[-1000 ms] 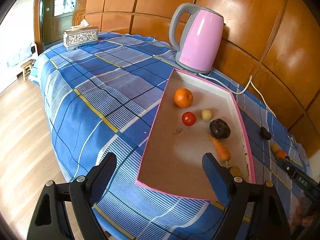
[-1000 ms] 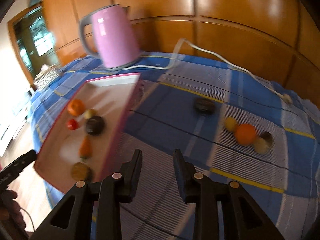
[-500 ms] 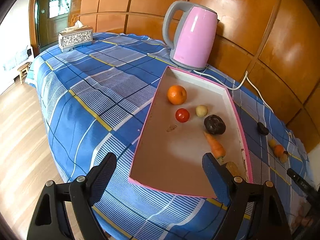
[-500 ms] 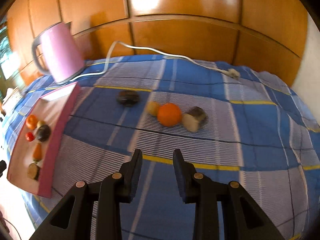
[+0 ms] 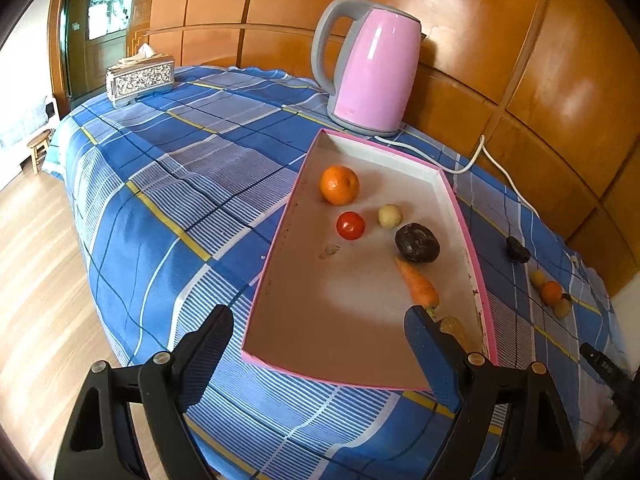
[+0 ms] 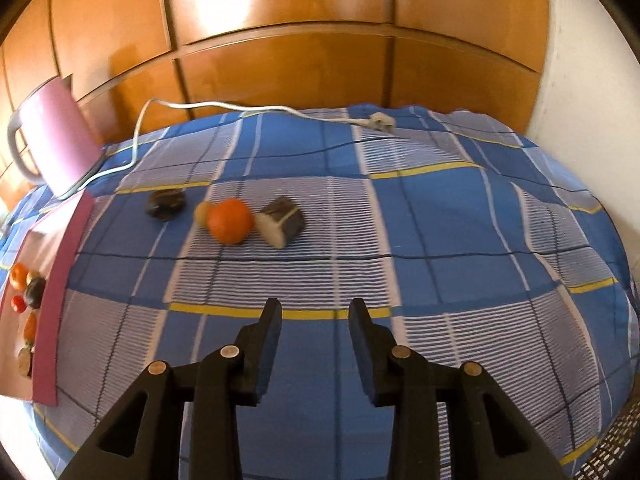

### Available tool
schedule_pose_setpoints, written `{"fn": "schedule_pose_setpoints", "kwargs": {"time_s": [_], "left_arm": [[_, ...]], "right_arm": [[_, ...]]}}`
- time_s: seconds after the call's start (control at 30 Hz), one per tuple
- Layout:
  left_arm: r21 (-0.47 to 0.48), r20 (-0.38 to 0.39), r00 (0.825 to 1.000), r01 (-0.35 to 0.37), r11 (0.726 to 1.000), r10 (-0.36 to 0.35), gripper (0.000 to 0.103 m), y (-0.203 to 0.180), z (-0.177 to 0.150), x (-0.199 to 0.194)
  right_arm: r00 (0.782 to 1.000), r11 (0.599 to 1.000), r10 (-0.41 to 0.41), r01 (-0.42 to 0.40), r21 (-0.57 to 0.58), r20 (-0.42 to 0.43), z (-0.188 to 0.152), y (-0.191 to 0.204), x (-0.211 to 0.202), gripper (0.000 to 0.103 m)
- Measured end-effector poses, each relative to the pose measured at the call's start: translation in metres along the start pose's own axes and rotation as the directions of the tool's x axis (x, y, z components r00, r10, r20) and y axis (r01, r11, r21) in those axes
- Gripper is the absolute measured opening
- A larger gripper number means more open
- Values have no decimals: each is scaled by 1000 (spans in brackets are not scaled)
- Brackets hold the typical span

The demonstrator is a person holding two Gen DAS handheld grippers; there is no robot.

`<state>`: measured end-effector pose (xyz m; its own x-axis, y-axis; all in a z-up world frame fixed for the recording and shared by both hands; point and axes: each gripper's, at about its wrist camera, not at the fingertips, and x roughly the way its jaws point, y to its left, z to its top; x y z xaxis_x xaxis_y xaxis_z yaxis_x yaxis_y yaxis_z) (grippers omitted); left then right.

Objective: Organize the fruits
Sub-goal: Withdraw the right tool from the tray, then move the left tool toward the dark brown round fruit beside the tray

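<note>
Hovering: right hand-held gripper [image 6: 314, 320] part-open, empty, aimed at loose fruit on table: orange [image 6: 230, 221], dark fruit [image 6: 165, 205], cut piece [image 6: 280, 221], clustered close. Left hand-held gripper [image 5: 318, 332] wide open, empty, near pink tray [image 5: 472, 258] w/ six items. Risk: round orange rolls on soft cloth if nudged; neighbours touching, so jaws may bump them.

Bright daylight all round, with glare patches on the glossy orange wood wall panels [image 6: 276, 4] and the shiny pink electric kettle [image 5: 372, 68]. Heavy fisheye bending and dark vignetted corners. Right wrist view's slightly motion-blurred; left is sharp.
</note>
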<state>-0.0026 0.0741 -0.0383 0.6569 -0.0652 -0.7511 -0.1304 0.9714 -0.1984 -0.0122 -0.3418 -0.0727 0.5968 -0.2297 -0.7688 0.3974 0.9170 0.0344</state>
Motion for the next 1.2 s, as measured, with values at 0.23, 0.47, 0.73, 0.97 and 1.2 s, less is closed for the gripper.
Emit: {"fn": "schedule_pose_setpoints", "kwargs": {"time_s": [0.23, 0.47, 0.73, 0.97, 1.2], "left_arm": [[17, -6, 1000, 14, 1000, -14, 88, -4, -1, 1], [50, -4, 999, 34, 998, -33, 88, -13, -1, 1], [103, -15, 998, 57, 993, -56, 88, -28, 0, 2], [146, -20, 997, 80, 986, -77, 88, -43, 3, 1], [186, -38, 994, 106, 977, -100, 88, -58, 5, 2]], "right_arm": [[998, 995, -68, 68, 67, -4, -2, -23, 4, 35], [991, 983, -131, 132, 129, -11, -4, -48, 6, 36], [983, 964, -182, 184, 191, -25, -8, -76, 9, 36], [976, 948, -217, 219, 232, -38, -10, -95, 12, 37], [970, 937, -236, 242, 250, -54, -13, -106, 18, 37]]}}
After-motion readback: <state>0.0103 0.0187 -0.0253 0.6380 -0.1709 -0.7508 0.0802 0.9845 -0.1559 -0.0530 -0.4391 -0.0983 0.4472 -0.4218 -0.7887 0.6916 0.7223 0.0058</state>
